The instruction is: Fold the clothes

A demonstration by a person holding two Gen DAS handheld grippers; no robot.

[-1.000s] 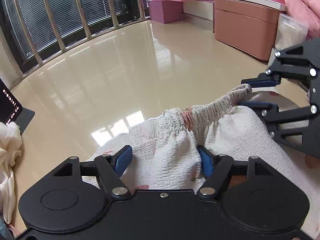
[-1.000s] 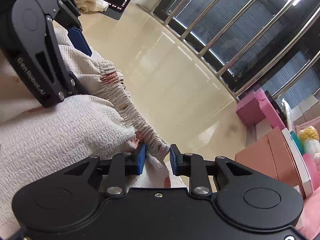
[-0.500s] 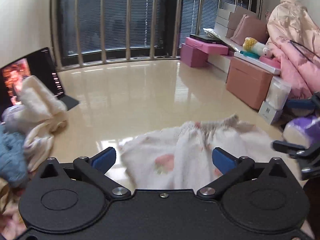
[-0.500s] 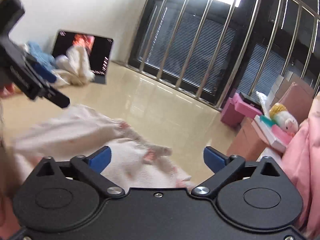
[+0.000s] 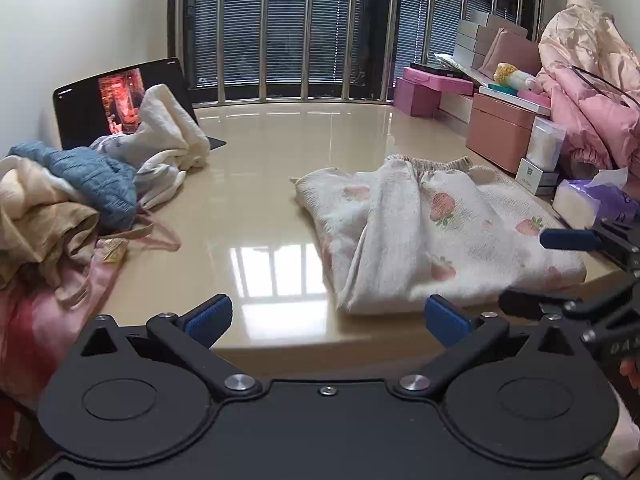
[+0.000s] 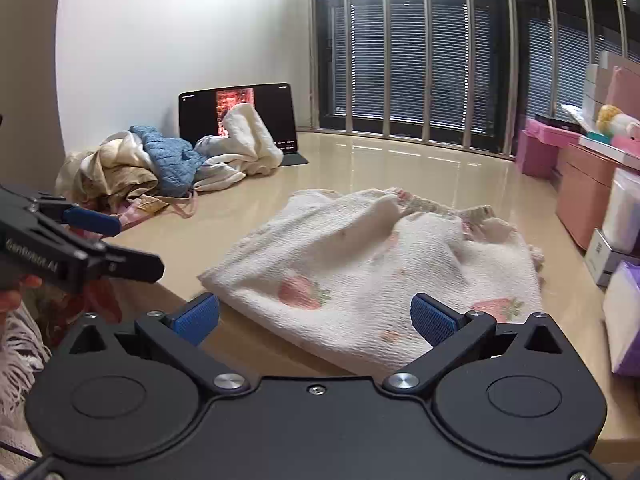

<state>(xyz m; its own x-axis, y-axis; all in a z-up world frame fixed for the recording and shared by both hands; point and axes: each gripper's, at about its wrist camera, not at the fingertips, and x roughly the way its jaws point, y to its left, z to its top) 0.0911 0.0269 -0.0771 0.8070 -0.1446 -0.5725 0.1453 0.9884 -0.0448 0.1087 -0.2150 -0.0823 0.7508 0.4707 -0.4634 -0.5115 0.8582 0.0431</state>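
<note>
White strawberry-print shorts [image 5: 436, 232] lie folded on the beige table [image 5: 256, 200], waistband at the far side; they also show in the right wrist view [image 6: 392, 268]. My left gripper [image 5: 326, 318] is open and empty, pulled back at the table's near edge, left of the shorts. My right gripper [image 6: 314, 318] is open and empty, just in front of the shorts' near edge. The right gripper's fingers [image 5: 568, 238] show at the right of the left wrist view. The left gripper's fingers [image 6: 92, 220] show at the left of the right wrist view.
A pile of unfolded clothes [image 5: 72, 188] lies at the left, with a tablet [image 5: 120, 100] propped behind it. Pink boxes [image 5: 504, 132], a tissue pack [image 5: 588, 200] and pink bedding [image 5: 592, 92] crowd the right side. Window bars [image 5: 304, 28] run behind the table.
Both grippers let go of the shorts' waistband, opened wide and pulled back toward the near table edge. The shorts now lie flat on the table.
</note>
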